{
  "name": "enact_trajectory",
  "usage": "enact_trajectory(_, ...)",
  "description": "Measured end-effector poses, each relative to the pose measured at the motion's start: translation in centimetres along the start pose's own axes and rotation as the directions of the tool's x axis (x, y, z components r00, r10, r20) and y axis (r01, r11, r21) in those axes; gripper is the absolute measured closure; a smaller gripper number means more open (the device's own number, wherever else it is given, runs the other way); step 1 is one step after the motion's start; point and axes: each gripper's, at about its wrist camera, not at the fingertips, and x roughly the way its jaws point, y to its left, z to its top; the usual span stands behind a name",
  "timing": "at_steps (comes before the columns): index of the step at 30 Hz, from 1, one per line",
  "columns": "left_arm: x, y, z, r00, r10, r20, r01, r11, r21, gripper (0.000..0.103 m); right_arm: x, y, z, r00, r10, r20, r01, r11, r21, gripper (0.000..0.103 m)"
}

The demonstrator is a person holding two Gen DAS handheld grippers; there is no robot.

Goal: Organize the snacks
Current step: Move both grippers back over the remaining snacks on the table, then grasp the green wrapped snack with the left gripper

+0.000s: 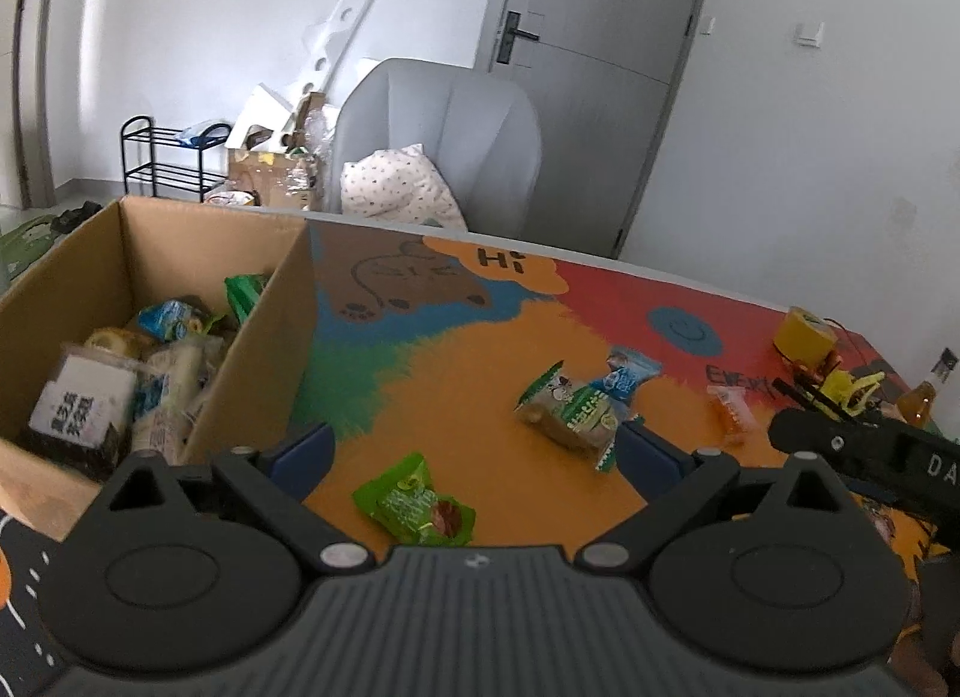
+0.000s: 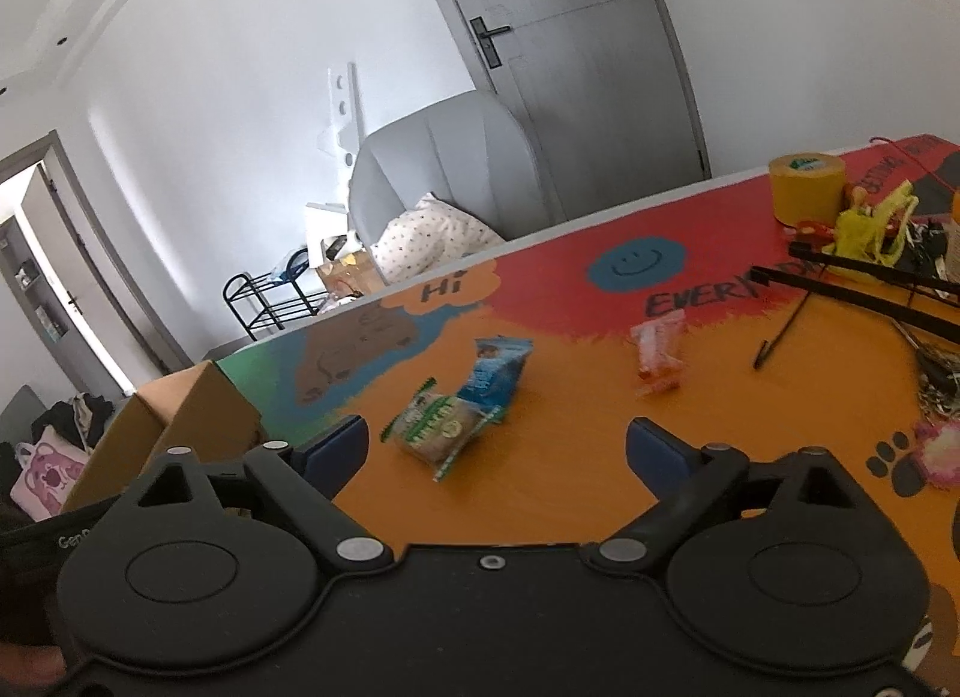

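Snacks pending, both tongs empty.
Our left tongs (image 1: 474, 451) & right tongs (image 2: 495, 451) gape wide, nothing btwn; green snack pack (image 1: 417, 502) on table (image 1: 456, 361) at 6 o'clock, cardboard box (image 1: 252, 337) at 9.

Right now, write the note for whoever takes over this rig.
Left tool: open, empty, over the mat near the bright green packet.
Right tool: open, empty, facing the green-and-tan packet.
Cardboard box, at the table's left, already holds several snacks.
Loose on the mat: the bright green packet, the green-and-tan packet with the blue packet lying against it, and the orange packet farther right.
Left to do: put those four in the box.
The yellow tape roll and clutter at the far right are not snacks.
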Motion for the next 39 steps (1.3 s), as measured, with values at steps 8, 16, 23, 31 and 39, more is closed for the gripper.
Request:
enact_trajectory(8,1.5,-0.6,-2.0,0.999,0.044,-0.008,-0.044,0.997,-0.057,0.017,0.8,-1.8,-0.4,1.0,-0.028,-0.014,0.028,1.0,0.011,0.016)
enact_trajectory(16,4.0,-0.4,-3.2,0.994,0.1,-0.044,-0.103,0.991,-0.086,0.03,1.9,-3.3,-0.6,0.998,-0.05,-0.028,0.051,0.998,0.026,0.016)
enact_trajectory(23,6.2,-0.4,-3.8,0.986,0.134,-0.096,-0.141,0.987,-0.074,0.038,3.5,-4.2,-0.5,0.996,-0.073,-0.051,0.075,0.997,0.035,0.021)
enact_trajectory(31,7.7,-0.8,-3.1,0.989,0.129,-0.073,-0.133,0.989,-0.056,0.072,5.9,-5.4,0.0,0.993,-0.09,-0.072,0.094,0.994,0.054,0.031)
enact_trajectory(39,8.9,-0.9,-1.9,0.992,0.106,-0.061,-0.11,0.992,-0.065,0.075,8.3,-5.8,0.9,0.99,-0.12,-0.074,0.124,0.991,0.05,0.037)
